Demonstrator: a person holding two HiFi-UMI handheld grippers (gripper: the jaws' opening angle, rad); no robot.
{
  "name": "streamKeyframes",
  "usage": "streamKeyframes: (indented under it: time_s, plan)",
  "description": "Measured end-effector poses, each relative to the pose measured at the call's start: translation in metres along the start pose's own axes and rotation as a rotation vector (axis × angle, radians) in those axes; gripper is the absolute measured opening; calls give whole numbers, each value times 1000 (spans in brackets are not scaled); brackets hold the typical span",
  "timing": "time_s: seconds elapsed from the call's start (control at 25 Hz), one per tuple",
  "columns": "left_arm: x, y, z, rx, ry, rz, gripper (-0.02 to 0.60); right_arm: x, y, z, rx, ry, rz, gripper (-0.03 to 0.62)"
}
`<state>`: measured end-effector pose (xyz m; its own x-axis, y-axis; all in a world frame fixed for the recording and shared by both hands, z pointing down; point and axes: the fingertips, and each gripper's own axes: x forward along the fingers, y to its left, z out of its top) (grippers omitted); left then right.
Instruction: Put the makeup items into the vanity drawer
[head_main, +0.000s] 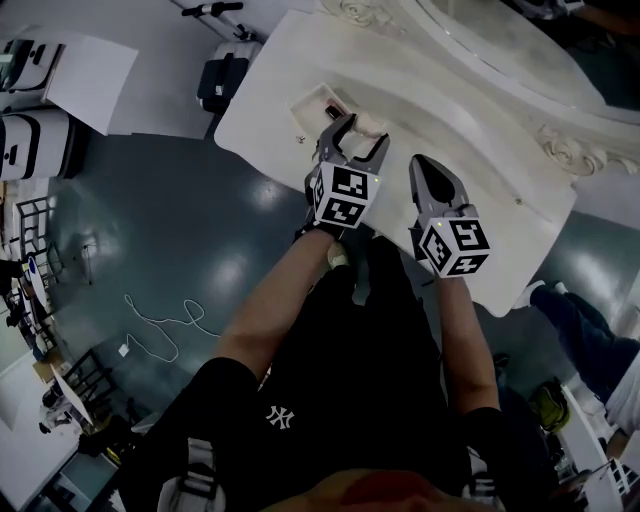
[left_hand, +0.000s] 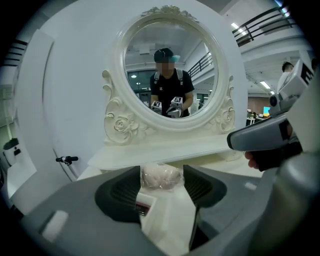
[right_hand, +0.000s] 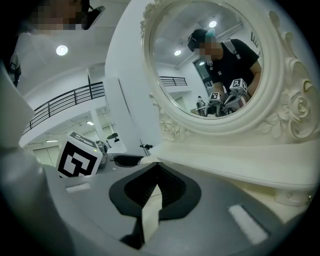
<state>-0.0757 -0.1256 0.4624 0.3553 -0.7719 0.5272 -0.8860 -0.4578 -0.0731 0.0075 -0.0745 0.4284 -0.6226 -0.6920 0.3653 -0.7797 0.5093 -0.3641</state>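
Your left gripper (left_hand: 161, 172) pinches the wrapped puff (left_hand: 161, 178); ease it gently toward the drawer (head_main: 308, 101) at eleven o'clock; right gripper (right_hand: 154, 169) closed, empty.

The one mark you can read is the white interlocked "NY" monogram (head_main: 281, 416) on the chest of your black shirt (head_main: 340, 390), well behind both pairs of jaws. Behind the jaws of your left gripper (head_main: 362, 128) and your right gripper (head_main: 428, 165), the left cube (head_main: 345, 195) and the right cube (head_main: 455, 245) carry black-and-white square markers: patterns only, not letters or digits. Low between the left jaws, under the wrapped puff (left_hand: 160, 176) they grip, a white box (left_hand: 150, 197) bears a dark and red label (left_hand: 142, 205), too blurred to read. In the mirror (left_hand: 170, 75) ahead of the jaws, your shirt's print is too small to make out.
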Motion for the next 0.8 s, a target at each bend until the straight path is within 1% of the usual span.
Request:
streamKeyframes:
  time_s: [0.32,0.52,0.8]
  plan:
    - [0,44,-23,-36,42,70,275,30,11,0,-17,41,54,23]
    - [2,68,-37,-61,67,105,278,45,15,-2,-25,68,69,21]
    - [11,87,-55,-90,103,110,295,61,16,-5,-29,96,76,23]
